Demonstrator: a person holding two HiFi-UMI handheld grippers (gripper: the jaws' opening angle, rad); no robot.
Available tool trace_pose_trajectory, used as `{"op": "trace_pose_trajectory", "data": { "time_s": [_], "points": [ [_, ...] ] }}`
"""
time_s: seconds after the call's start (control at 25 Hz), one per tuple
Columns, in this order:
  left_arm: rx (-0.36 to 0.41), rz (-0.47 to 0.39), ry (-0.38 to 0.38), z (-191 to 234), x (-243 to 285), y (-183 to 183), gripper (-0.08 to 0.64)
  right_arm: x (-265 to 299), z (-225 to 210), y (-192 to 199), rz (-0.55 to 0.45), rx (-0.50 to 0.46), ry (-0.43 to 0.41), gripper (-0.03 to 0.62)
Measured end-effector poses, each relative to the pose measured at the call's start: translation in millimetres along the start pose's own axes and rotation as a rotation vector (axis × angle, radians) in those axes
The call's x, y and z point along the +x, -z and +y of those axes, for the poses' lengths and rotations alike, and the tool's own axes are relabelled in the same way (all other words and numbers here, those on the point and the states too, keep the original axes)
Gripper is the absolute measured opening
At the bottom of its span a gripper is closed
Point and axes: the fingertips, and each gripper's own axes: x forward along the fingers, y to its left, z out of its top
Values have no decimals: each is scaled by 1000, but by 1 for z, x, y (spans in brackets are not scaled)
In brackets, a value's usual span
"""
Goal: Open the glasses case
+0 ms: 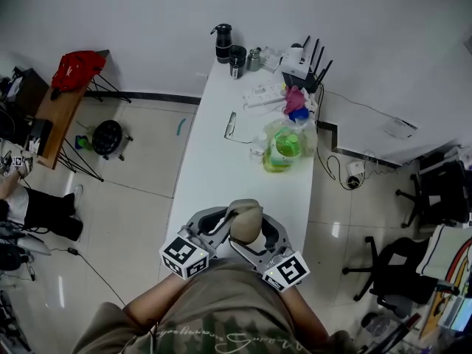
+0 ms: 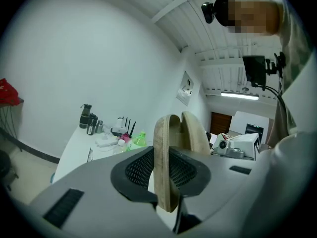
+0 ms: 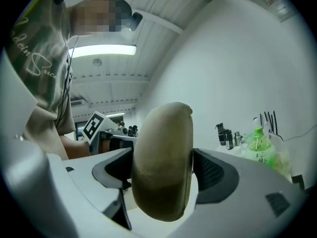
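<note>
You're holding the tan oval glasses case (image 1: 245,222) upright over the near end of the long white table (image 1: 214,172), at six o'clock in the head view. Your left gripper (image 1: 221,227) is clamped on one thin shell at the case's nine o'clock side. In the left gripper view that shell stands a little apart from the other, with a narrow gap at the top. Your right gripper (image 1: 267,236) grips the rounded body of the case from three o'clock, with a pad against each side.

Up the table at twelve o'clock lies a pair of thin-framed spectacles (image 1: 231,125). Just to their right is a green plastic bottle in a clear bag (image 1: 283,147). Beyond these are a white power strip (image 1: 264,94), a black flask (image 1: 223,43) beside a black cup (image 1: 237,59), and a white router with black antennas (image 1: 302,63) against the white wall (image 1: 147,13).

The floor (image 1: 140,168) is glossy pale tile. At ten o'clock a red cloth (image 1: 75,68) sits on a brown wooden stand (image 1: 59,116). At four o'clock is a black office chair (image 1: 398,268).
</note>
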Motion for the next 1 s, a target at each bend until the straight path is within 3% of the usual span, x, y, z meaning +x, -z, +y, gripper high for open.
{"op": "trace_pose_trajectory", "data": {
  "time_s": [0.04,0.16,0.2,0.28,0.36,0.52,0.64,0.84,1.0],
  "points": [
    [38,9,-26,2,0,0,72,-2,-3,-4,-22,24,17,367],
    [257,45,-116,0,-3,3,72,-5,-10,-17,-68,72,65,367],
    [258,40,-117,-2,-3,3,72,-4,-10,-18,-65,72,64,367],
    [158,22,-91,-5,-2,3,74,-3,-8,-18,-63,75,62,367],
    [110,31,-62,-7,0,5,72,-4,-9,-17,-65,79,68,364],
    [135,43,92,-22,0,7,78,-13,-15,-18,-92,150,37,337],
    [147,-5,238,-33,-10,-4,101,-17,-9,-27,-130,171,-22,336],
    [42,-99,485,-52,-32,-26,135,-23,-1,-47,-220,276,-158,334],
    [0,-121,567,-57,-40,-36,143,-31,5,-58,-263,351,-288,334]
  ]
}}
